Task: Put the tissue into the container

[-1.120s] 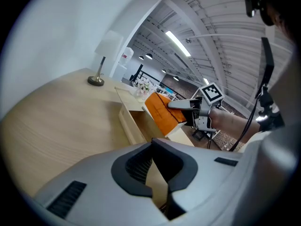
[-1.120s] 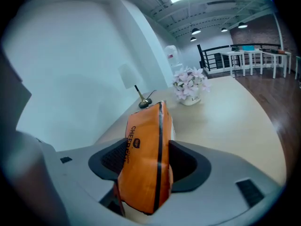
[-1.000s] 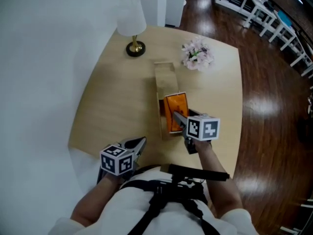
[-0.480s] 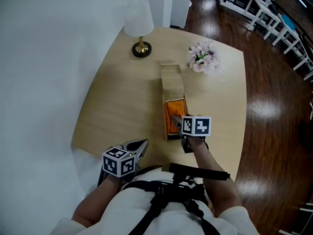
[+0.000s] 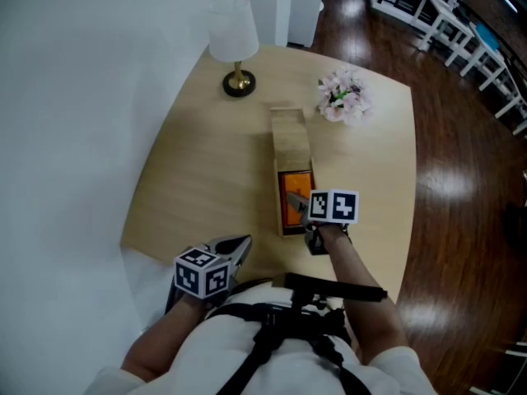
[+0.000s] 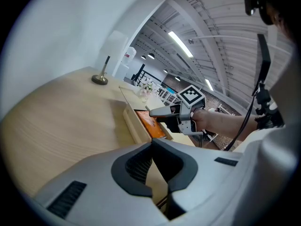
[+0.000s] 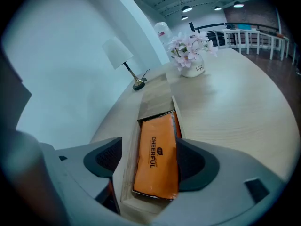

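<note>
Lowered since the earlier frame, the orange tissue pack (image 7: 155, 157) lies in the wooden container (image 7: 126, 171), centre frame. The right gripper (image 5: 299, 205) jaws have just been opening around it. The left gripper (image 5: 237, 248), lower left, is closed and empty.

- Your tissue pack (image 7: 155, 161) wears glossy orange plastic wrap.
- The container (image 7: 126, 166) you see around it is pale, matt wood.
- Your table (image 5: 206, 163): smooth light wood.
- Far left, the lamp base (image 5: 239, 82) shines like brass.
- To your right, the floor (image 5: 461, 179) is dark glossy wood.

"CHEERFUL" printed on orange tissue pack (image 7: 155, 159)
</note>
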Demonstrator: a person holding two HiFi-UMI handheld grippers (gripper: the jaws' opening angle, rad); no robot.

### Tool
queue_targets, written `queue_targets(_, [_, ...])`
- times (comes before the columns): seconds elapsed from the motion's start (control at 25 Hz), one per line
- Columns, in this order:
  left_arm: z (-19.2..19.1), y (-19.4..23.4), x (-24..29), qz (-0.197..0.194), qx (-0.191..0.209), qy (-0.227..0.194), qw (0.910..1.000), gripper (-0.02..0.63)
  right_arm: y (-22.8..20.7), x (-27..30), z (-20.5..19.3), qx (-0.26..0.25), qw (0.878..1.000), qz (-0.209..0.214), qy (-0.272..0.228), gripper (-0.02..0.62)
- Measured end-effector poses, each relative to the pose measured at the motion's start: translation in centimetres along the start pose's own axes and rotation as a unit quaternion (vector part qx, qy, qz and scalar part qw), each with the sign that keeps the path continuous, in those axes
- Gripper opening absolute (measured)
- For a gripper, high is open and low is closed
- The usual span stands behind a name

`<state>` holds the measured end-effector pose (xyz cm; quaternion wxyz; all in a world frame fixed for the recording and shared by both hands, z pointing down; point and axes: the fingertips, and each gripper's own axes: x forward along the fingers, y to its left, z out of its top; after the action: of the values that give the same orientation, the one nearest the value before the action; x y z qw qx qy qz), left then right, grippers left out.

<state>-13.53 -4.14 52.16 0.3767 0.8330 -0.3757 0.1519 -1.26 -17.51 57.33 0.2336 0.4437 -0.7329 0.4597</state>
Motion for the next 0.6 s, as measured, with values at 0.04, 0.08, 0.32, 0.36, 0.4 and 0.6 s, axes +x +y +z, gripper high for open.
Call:
queue_targets(0.04, [0.0,-0.1,-0.1,0.000,0.000,0.001,1.0000,0.000,0.0,-0.2,0.1,0.003,1.000,0.003,-0.001,0.356])
queue_targets(0.08, [0.0,-0.2,-0.1,-0.001,0.001,0.002,1.0000,0.000,0.1,-0.4,0.1,0.004,1.000,0.007,0.000,0.356])
queue_targets(0.32, [0.3,-0.8,0.5,-0.007,0.007,0.004,0.9999,0.000,0.4,-1.1,-0.2,-0.005,1.000,0.030,-0.004,0.356])
queue_targets(0.36, [0.4,-1.0,0.5,-0.008,0.008,0.003,0.9999,0.000,0.5,-1.6,-0.1,-0.013,0.999,0.031,-0.011,0.356])
queue_targets(0.4, [0.5,-1.1,0.6,-0.009,0.010,0.002,0.9999,0.000,0.7,-2.3,0.1,-0.024,0.999,0.030,-0.018,0.356])
queue_targets(0.6, [0.9,-1.7,0.9,-0.014,0.015,-0.003,0.9998,0.000,0.3,-6.0,0.1,-0.054,0.997,0.020,-0.055,0.356])
